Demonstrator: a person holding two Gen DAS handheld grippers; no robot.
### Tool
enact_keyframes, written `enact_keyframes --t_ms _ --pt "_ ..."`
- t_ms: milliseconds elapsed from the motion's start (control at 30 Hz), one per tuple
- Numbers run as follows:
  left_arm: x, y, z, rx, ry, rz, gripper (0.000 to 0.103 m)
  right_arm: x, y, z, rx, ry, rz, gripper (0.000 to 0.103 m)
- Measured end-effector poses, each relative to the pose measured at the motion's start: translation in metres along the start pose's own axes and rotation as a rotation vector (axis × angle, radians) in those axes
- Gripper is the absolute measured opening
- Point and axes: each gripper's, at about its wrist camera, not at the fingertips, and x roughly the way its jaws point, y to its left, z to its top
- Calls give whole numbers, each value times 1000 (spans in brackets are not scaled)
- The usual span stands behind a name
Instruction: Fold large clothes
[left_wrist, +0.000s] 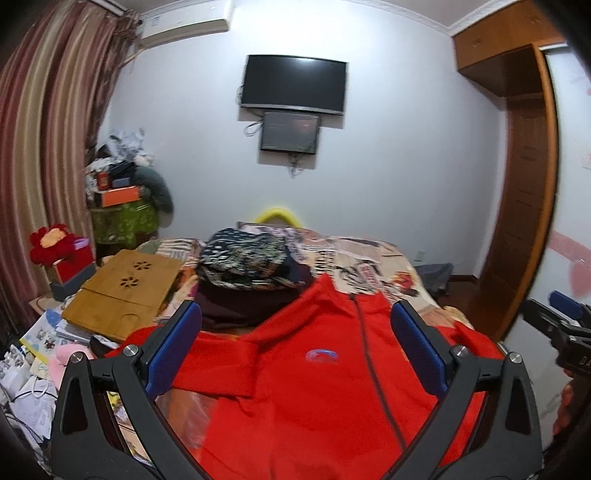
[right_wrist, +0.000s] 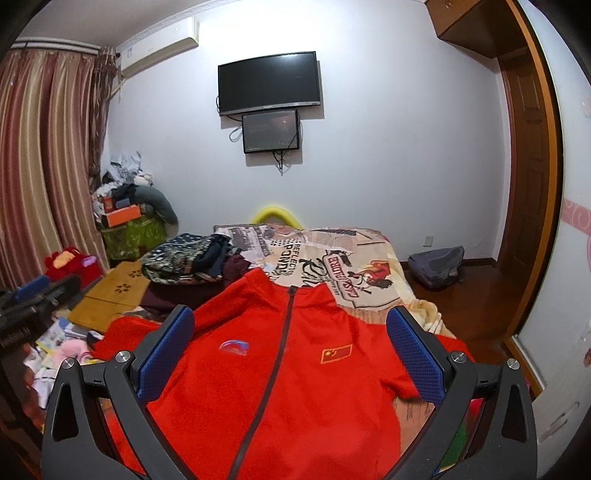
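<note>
A red fleece jacket (left_wrist: 317, 387) (right_wrist: 295, 369) with a dark front zip lies spread face up on the bed, collar pointing away from me. A small blue logo and a flag patch show on its chest. One sleeve lies folded across the left side. My left gripper (left_wrist: 295, 325) hovers open above the jacket's chest, with nothing between its blue pads. My right gripper (right_wrist: 290, 328) is also open over the jacket, holding nothing. The right gripper shows at the right edge of the left wrist view (left_wrist: 565, 325).
A pile of dark patterned clothes (left_wrist: 247, 269) (right_wrist: 192, 262) sits beyond the collar. A bamboo lap tray (left_wrist: 125, 291) and scattered papers lie to the left. The printed bedsheet (right_wrist: 332, 254) stretches toward the far wall. A grey backpack (right_wrist: 437, 266) rests on the floor right.
</note>
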Motion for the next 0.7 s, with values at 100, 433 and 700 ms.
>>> enact_keyframes --t_ms 100,433,700 --pt "27 26 5 -20 37 44 103 23 -4 1 -18 21 -21 103" --pt "130 156 -39 -185 288 264 103 109 -9 -24 -114 222 -56 103" --pt "185 238 -119 -392 545 272 95 166 -17 -56 -70 448 -9 103"
